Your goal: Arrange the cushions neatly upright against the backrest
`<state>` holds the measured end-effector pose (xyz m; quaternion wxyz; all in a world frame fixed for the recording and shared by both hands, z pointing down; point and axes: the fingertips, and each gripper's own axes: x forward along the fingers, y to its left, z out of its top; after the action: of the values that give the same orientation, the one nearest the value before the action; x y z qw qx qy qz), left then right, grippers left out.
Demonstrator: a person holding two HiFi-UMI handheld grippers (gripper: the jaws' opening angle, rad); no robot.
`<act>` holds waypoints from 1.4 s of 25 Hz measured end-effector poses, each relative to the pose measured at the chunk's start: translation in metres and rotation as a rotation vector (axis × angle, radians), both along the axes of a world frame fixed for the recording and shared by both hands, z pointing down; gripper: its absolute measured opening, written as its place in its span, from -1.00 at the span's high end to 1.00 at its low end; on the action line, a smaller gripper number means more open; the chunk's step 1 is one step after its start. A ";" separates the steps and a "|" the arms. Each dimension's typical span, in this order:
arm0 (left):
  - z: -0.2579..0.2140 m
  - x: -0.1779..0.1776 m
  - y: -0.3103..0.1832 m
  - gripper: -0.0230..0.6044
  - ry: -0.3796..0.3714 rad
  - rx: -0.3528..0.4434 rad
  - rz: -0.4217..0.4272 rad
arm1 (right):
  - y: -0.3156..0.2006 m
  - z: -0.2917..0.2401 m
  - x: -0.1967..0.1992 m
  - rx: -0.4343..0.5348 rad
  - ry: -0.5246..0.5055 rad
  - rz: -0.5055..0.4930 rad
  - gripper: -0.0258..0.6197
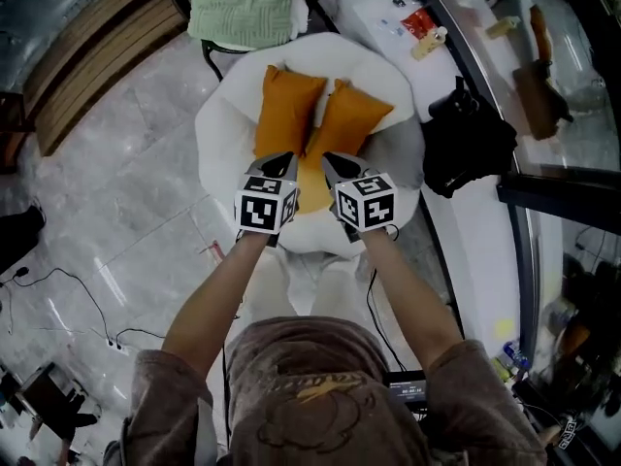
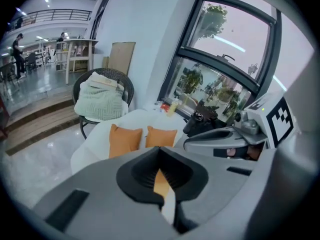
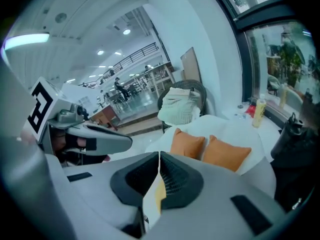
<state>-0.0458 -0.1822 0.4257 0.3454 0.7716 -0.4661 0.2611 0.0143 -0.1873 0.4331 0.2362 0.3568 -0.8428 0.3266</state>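
Observation:
A round white armchair [image 1: 218, 134] holds two orange cushions [image 1: 286, 110] [image 1: 351, 119] standing upright side by side against its backrest. A third orange cushion [image 1: 309, 181] lies on the seat in front of them. My left gripper [image 1: 283, 158] is at its left edge and my right gripper [image 1: 332, 160] at its right edge. Both are shut, with a strip of orange fabric [image 2: 161, 183] [image 3: 159, 194] showing between each pair of pads. The upright pair also shows ahead in the left gripper view [image 2: 125, 140] and in the right gripper view [image 3: 187, 144]. Most of the third cushion is hidden under the grippers.
Behind the armchair stands a dark wicker chair with a green knitted blanket [image 1: 243, 8]. A black bag [image 1: 466, 144] sits on the white window ledge [image 1: 475, 250] to the right, with a bottle [image 1: 427, 42] farther along. Wooden steps [image 1: 87, 56] and floor cables [image 1: 78, 299] lie to the left.

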 end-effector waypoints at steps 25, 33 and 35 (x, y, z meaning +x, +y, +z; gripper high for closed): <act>-0.237 0.096 0.110 0.91 0.207 0.308 0.457 | 0.128 -0.251 0.052 0.315 -0.214 -0.240 0.85; -0.282 0.109 0.141 0.91 0.277 0.419 0.506 | 0.165 -0.306 0.057 0.474 -0.251 -0.281 0.85; -0.291 0.108 0.146 0.91 0.279 0.457 0.509 | 0.174 -0.319 0.056 0.521 -0.264 -0.300 0.85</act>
<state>0.0626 -0.0359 0.1349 0.1482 0.9483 -0.2537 0.1198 0.0700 -0.0133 0.1143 0.0713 0.2319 -0.9644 0.1050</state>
